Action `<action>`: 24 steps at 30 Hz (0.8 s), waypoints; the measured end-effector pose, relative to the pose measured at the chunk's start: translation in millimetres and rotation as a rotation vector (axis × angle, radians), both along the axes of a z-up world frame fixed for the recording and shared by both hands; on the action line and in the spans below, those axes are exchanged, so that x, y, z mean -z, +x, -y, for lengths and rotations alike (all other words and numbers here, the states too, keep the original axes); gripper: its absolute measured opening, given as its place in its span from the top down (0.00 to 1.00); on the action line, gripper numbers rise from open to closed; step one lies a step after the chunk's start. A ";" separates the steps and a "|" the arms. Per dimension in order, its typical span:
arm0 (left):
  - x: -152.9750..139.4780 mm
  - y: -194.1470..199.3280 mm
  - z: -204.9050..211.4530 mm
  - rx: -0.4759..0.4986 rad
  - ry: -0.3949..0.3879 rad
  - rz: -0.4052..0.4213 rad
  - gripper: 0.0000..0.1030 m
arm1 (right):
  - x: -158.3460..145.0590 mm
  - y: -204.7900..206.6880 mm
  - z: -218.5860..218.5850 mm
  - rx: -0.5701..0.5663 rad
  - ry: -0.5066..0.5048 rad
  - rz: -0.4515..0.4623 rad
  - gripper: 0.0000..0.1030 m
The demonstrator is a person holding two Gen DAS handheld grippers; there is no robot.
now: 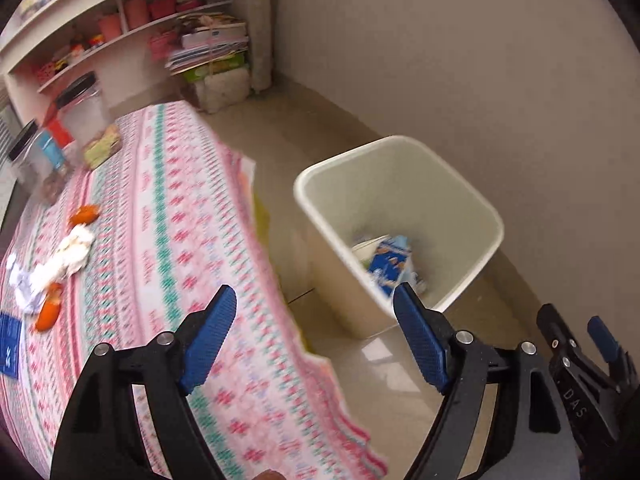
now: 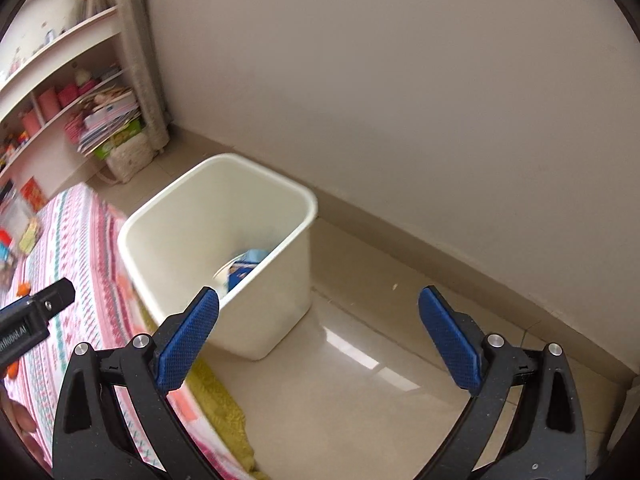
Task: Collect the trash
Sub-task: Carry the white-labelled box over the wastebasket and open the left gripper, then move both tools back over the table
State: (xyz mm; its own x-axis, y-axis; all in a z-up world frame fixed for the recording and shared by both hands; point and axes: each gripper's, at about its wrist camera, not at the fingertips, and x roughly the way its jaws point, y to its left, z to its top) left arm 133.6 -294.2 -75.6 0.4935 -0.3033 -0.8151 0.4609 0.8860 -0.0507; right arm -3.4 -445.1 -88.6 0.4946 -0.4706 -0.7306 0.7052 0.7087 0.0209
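- Left gripper (image 1: 314,334): jaws wide apart, nothing between the blue pads; it hangs over the worktop edge, beside the bin.
- Right gripper (image 2: 318,338): jaws also spread wide, empty, over bare floor (image 2: 360,360) just past the bin.
- White bin (image 1: 472,196) stands on the floor by the wall, just off the corner of the worktop (image 1: 172,200); a blue carton (image 1: 390,266) and a pale cup-like item already lie at its bottom.
- Trash left on the striped cloth: crumpled tissue (image 1: 74,254), orange peel pieces (image 1: 84,214) and (image 1: 49,312), small white wrapper scraps (image 1: 22,284); all well apart from the bin.
- Judged step: drop looks done, next is going back for the remaining pieces.
- Do it well: take the tissue from above with jaws straddling the bulk; pinch cloth-free, the tablecloth will bunch easily.
- Peel is thin and curved: grip across an edge, not flat-on.
- Release only once well over the bin mouth; light scraps drift.
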 end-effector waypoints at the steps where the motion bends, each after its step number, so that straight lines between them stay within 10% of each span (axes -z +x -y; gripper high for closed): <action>1: 2.7 1.6 -6.1 -0.010 0.003 -0.003 0.23 | 1.7 2.0 -9.3 -0.010 -0.006 -0.004 0.07; 24: 56.7 -3.0 -190.7 -0.262 0.097 -0.048 0.21 | 39.0 46.7 -145.4 -0.267 0.038 -0.094 0.07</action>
